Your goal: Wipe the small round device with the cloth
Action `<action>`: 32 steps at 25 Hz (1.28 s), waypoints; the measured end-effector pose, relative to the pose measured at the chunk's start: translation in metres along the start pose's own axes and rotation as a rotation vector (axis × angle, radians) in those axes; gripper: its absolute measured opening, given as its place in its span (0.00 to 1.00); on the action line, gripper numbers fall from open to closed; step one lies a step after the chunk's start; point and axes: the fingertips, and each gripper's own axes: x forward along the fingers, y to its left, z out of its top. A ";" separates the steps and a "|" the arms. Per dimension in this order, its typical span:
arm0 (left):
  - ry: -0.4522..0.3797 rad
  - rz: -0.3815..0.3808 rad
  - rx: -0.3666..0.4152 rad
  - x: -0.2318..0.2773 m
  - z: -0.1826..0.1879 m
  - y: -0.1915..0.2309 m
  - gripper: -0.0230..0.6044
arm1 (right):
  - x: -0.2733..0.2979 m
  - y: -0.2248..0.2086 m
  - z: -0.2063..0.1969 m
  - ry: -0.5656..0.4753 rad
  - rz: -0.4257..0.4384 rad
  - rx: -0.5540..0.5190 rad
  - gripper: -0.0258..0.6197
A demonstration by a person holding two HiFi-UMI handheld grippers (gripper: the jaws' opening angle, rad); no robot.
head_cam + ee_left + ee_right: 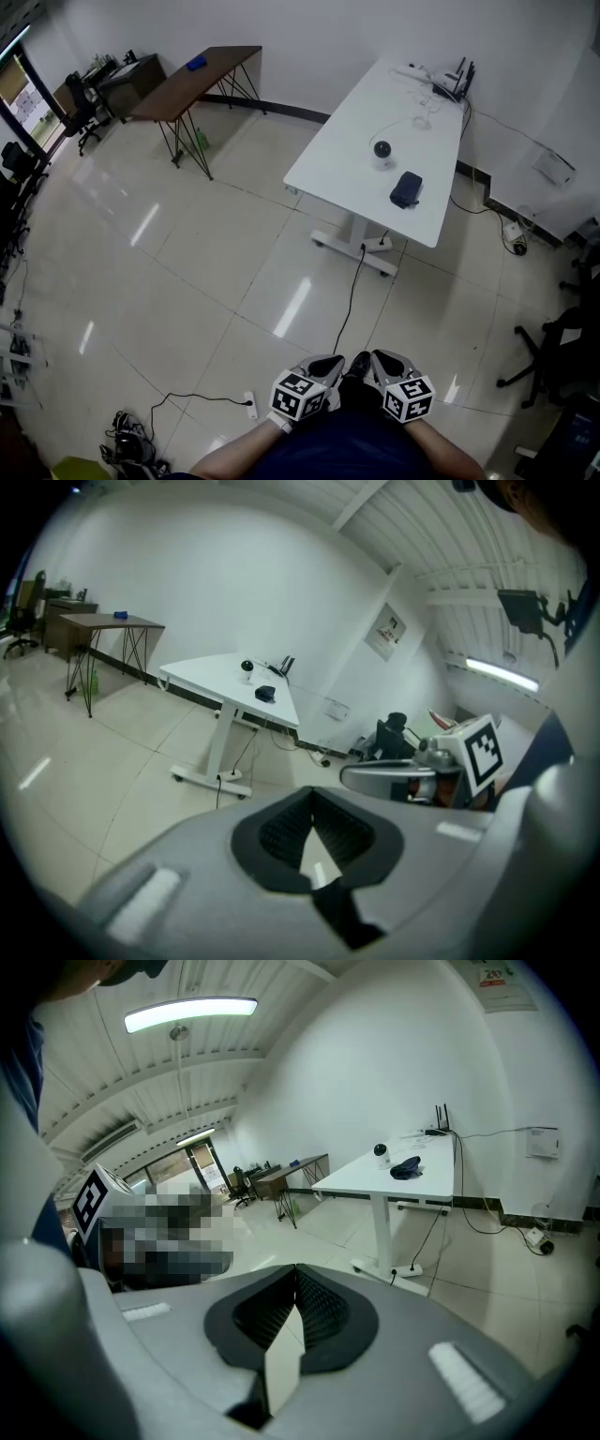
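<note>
"Where's the small round black-and-white device (382, 150)?"

"Mid white table (349, 131), with the folded dark blue cloth (406, 189) just beside it, nearer the front edge. The left gripper (326, 364) and right gripper (379, 362) are both closed tight, empty, well apart from it."

- Surface (361, 122): plain white top, white legs.
- Small round device (382, 150): black ball on a white base.
- Cloth (406, 189): dark navy.
- Left claw (330, 364) and right claw (382, 358): light grey shells, black ribbed pads (281, 834), and white cubes (300, 396) with black square markers.
- Floor (187, 262): glossy cream tiles with thin dark grid lines.
- Second surface (202, 80): brown top, black legs.
- Small object (196, 64) on it: bright blue.
</note>
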 end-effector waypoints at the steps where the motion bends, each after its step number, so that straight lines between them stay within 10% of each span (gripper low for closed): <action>1: -0.002 0.005 0.002 0.008 0.007 0.001 0.04 | 0.003 -0.008 0.005 0.002 0.004 0.002 0.06; 19: -0.004 0.087 0.055 0.091 0.086 0.017 0.04 | 0.027 -0.108 0.079 -0.029 0.043 0.035 0.06; 32: 0.023 0.001 0.067 0.135 0.142 0.061 0.04 | 0.076 -0.152 0.122 -0.041 -0.052 0.089 0.06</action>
